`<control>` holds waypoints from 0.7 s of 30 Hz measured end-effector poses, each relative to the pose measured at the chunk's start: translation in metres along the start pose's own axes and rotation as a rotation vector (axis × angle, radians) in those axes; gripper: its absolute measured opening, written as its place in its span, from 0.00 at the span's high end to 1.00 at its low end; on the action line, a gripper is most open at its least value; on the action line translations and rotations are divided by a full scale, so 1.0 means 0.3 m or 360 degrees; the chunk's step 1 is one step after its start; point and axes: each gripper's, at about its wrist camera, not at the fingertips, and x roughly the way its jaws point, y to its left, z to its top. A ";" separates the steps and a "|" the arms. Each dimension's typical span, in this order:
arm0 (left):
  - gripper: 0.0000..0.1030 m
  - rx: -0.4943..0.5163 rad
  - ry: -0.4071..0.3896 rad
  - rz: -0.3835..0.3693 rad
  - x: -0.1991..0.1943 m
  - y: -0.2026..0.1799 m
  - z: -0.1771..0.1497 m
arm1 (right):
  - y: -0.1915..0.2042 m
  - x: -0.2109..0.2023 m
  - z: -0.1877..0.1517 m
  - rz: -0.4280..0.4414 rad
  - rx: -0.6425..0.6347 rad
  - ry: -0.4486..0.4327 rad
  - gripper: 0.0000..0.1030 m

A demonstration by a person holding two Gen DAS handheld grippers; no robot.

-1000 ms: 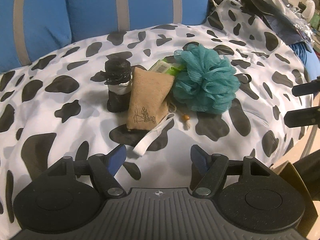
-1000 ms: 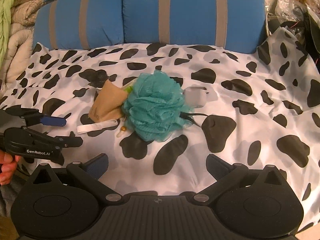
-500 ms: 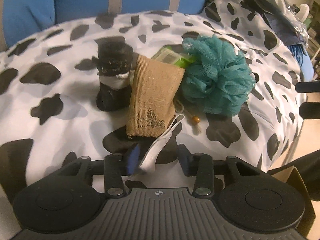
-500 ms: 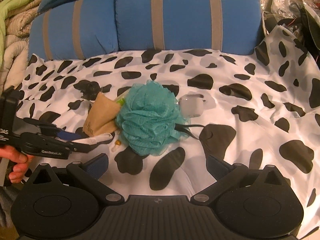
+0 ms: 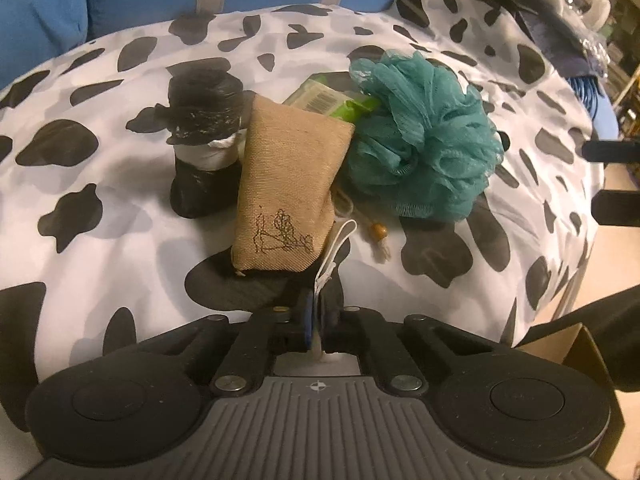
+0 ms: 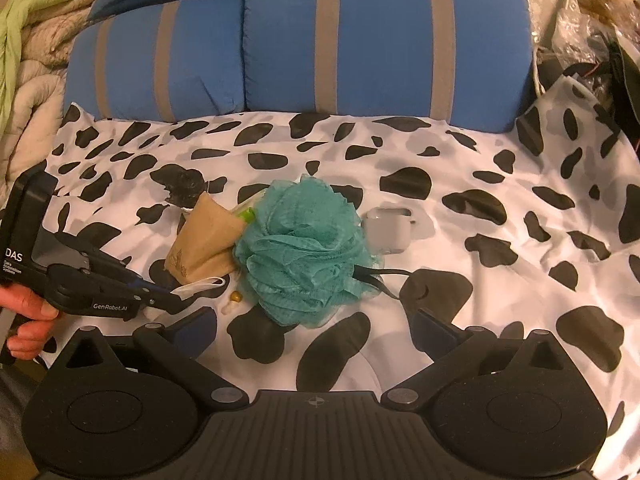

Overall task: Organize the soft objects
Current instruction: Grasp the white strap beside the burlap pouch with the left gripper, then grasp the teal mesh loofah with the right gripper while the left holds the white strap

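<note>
Clamping the white loop strap (image 5: 334, 256), the left gripper (image 5: 316, 316) has just closed its jaws fully onto it. Left wrist view: the strap runs from the jaws up to the near right corner of the burlap pouch (image 5: 286, 188). The pouch is a coarse tan woven rectangle; its long axis runs near to far, tilted slightly right, with a dark line drawing at the near end. It leans on a black-wrapped roll (image 5: 204, 136) at its left. The teal mesh pouf (image 5: 424, 136), ruffled and round, lies just right. A green packet (image 5: 324, 98) with a barcode shows behind the pouch. All rest on a cow-print bed cover (image 5: 100, 184).

Right wrist view: the right gripper (image 6: 314, 324) hovers with jaws wide and empty, near the pouf (image 6: 304, 248). A white earbud case (image 6: 386, 230) lies right of it. The left gripper (image 6: 176, 300) reads "GenRobot.AI"; a hand (image 6: 30, 320) holds it.
</note>
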 end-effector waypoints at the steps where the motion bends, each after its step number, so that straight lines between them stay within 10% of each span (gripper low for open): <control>1: 0.97 0.0005 0.0004 0.0014 -0.003 -0.005 0.000 | 0.001 0.000 0.000 -0.0004 -0.0005 0.0000 0.00; 21: 0.97 -0.0127 -0.0266 0.0261 -0.280 -0.103 -0.003 | 0.003 0.061 0.037 -0.0011 -0.0168 -0.0058 0.00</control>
